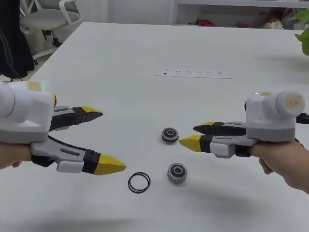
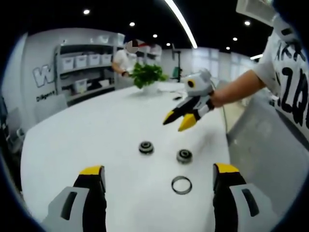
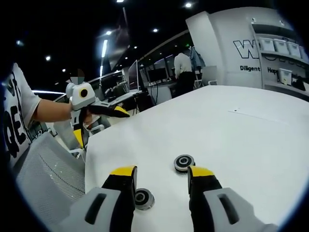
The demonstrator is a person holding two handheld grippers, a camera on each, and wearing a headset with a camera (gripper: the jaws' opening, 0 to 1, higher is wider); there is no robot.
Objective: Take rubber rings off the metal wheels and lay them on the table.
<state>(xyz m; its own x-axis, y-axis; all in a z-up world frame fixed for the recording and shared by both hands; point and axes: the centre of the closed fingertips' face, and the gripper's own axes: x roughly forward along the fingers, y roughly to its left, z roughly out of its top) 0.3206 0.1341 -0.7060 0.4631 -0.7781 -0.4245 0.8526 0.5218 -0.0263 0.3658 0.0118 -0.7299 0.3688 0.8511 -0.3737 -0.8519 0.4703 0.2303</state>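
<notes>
Two small metal wheels lie on the white table (image 1: pixel 120 72): one (image 1: pixel 170 135) farther off, one (image 1: pixel 177 173) nearer. Black rubber rings (image 1: pixel 139 182), seemingly two overlapping, lie flat to the left of the nearer wheel. My left gripper (image 1: pixel 110 140) hovers left of them, wide open and empty. My right gripper (image 1: pixel 189 135) is open, its tips just right of the farther wheel and apart from it. The left gripper view has both wheels (image 2: pixel 146 147) (image 2: pixel 184 155) and a ring (image 2: pixel 181 185) ahead of its jaws. In the right gripper view the wheels (image 3: pixel 184 163) (image 3: pixel 144 198) sit near its yellow tips.
A white power strip (image 1: pixel 193 73) lies flat farther back on the table. A white chair (image 1: pixel 48 19) stands past the far left corner, and a green plant (image 1: pixel 304 29) at the far right. People stand by shelves in the background.
</notes>
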